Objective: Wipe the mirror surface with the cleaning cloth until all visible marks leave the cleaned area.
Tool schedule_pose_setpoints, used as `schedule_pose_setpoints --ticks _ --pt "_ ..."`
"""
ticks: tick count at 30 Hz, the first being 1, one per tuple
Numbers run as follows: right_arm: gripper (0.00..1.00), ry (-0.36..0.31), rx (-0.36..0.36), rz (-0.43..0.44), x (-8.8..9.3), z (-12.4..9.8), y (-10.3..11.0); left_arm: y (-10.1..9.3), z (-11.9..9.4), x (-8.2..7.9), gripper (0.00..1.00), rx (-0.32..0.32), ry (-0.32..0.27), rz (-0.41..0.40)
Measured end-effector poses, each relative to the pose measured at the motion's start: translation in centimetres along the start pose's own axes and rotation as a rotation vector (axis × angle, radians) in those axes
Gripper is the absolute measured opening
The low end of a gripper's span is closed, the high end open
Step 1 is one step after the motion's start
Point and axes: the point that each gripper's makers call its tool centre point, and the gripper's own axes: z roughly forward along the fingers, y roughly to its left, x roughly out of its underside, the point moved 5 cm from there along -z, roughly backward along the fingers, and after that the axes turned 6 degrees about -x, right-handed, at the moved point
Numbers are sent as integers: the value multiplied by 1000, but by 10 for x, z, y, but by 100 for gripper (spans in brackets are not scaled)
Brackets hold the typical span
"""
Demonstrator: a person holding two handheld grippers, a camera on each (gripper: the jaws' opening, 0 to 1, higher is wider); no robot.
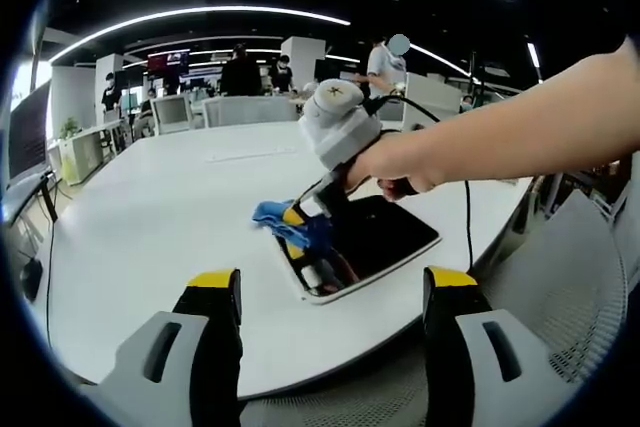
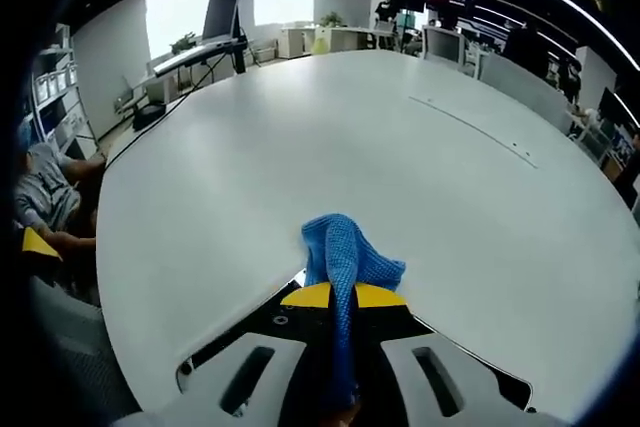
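Gripping blue cloth (image 2: 345,252) on mirror (image 1: 385,237), right tool (image 2: 332,296); left tool (image 1: 330,287) spread, idle.

No legible text, labels, brands or numbers. Distant wall screen (image 1: 168,60) shows coloured content, too small and blurred to read.

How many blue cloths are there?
1. The cloth is pinched in the right gripper, pressed on the near corner of the mirror on the white table.
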Motion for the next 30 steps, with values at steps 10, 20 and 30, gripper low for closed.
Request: schedule_pose_setpoints --ticks 10,20,30 --pt "0 24 28 -2 10 -10 -15 1 0 -1 72 -1 -6 0" --pt "0 44 58 -22 20 -21 -24 1 0 -1 72 -4 -5 1" --pt "0 69 32 -130 17 -18 -27 1 1 -1 72 -2 3 1"
